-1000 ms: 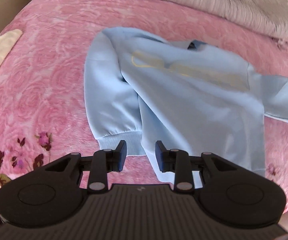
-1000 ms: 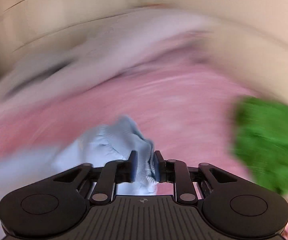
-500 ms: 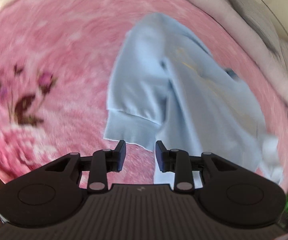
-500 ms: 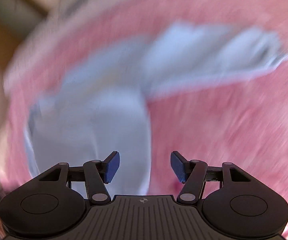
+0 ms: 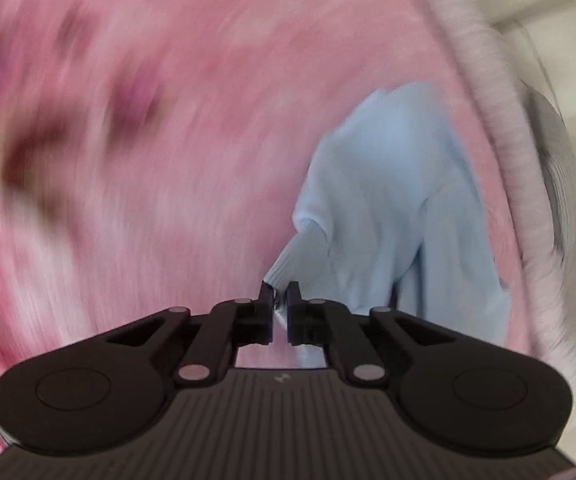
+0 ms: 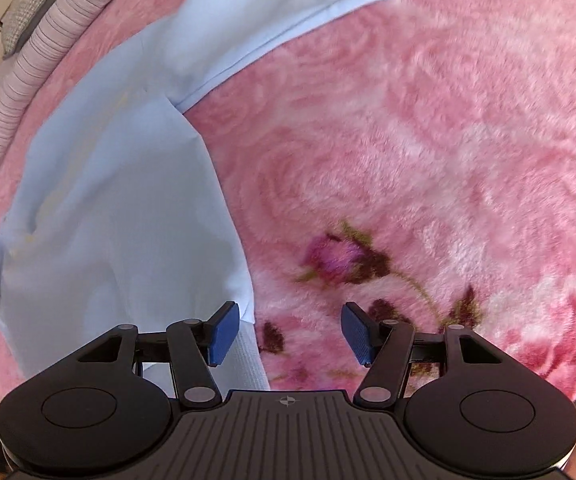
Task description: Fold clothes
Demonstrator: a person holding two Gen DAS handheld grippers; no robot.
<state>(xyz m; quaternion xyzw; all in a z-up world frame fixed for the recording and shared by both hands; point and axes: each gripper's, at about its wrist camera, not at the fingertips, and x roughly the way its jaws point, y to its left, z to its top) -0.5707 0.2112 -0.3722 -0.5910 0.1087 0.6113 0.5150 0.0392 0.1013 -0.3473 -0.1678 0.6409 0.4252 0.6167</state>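
Note:
A light blue sweatshirt (image 5: 388, 208) lies on a pink rose-patterned blanket (image 5: 167, 160). My left gripper (image 5: 280, 296) is shut on the ribbed cuff (image 5: 288, 264) of its sleeve, which rises off the blanket toward the jaws; this view is motion-blurred. In the right wrist view the sweatshirt's body (image 6: 119, 220) fills the left side and one sleeve (image 6: 288, 12) stretches toward the top right. My right gripper (image 6: 291, 332) stands open low over the blanket, its blue pads wide apart. The garment's side edge by the hem lies just inside the left pad (image 6: 223, 334), untouched.
Folded grey striped bedding (image 6: 47, 32) runs along the far edge of the blanket (image 6: 408, 160), also blurred in the left wrist view (image 5: 488, 120). A printed rosebud (image 6: 336, 258) marks the blanket ahead of the right gripper. A pale wall shows beyond the bedding.
My left gripper swung down to the sleeve cuff and shut on it. My right gripper let go of the other cuff, opened wide and dropped to the sweatshirt's lower side edge.

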